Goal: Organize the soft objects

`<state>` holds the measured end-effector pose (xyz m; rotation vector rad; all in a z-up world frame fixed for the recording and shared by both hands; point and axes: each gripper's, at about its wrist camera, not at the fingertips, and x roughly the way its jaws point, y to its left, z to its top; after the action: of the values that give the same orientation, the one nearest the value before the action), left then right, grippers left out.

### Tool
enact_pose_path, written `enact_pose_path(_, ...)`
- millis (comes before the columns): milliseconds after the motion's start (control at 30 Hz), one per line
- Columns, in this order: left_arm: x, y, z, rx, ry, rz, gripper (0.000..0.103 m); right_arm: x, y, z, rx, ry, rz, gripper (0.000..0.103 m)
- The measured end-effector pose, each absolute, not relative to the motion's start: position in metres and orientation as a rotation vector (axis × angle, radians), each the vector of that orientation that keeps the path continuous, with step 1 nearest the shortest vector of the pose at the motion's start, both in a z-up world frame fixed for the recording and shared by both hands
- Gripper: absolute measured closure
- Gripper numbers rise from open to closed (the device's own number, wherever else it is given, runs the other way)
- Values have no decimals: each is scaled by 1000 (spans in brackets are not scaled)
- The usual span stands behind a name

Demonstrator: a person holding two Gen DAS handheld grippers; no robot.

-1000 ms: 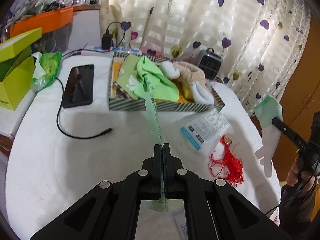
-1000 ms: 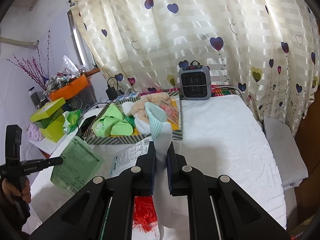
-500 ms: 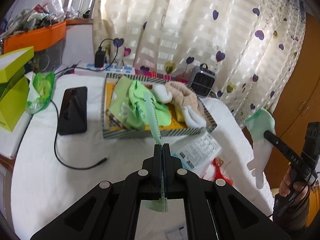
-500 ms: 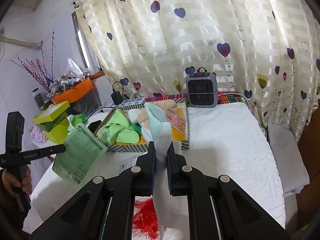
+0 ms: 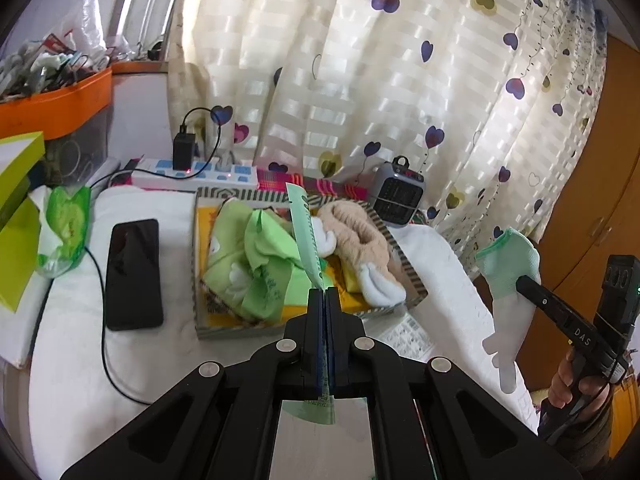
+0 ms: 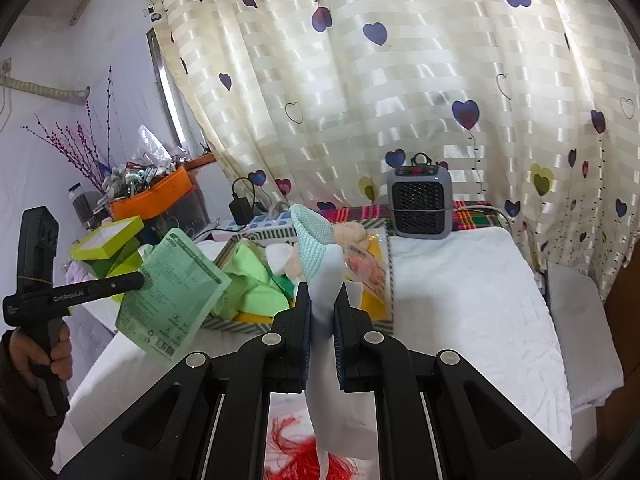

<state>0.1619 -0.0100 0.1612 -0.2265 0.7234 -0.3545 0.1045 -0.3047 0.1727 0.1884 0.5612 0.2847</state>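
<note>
Both grippers raised since a second ago, loads unchanged.

Your left gripper (image 5: 325,290) sits higher and nearer the striped box (image 5: 416,280) than before; the tassel has dropped out of its view. Its jaws are clamped tight on the thin green packet (image 6: 172,296), held edge-on above the box. Your right gripper (image 6: 322,292) is closed on the white glove (image 6: 326,280), mint cuff upward, fingers hanging below. Box with green cloth (image 5: 268,268) and plush slipper (image 5: 360,236) lies ahead on the surface's (image 6: 460,280) far edge.

Red tassel (image 6: 296,452) mostly hidden
</note>
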Motion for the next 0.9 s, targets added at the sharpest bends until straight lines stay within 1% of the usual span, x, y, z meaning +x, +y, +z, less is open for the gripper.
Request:
enact_pose_path(467,225,-10,178,-276,681,-396,101,164,-288,180,183,579,302,93)
enact_pose_path(900,275,-20,165,-314,720,-412,101,216,-277,180,151,603,273,93)
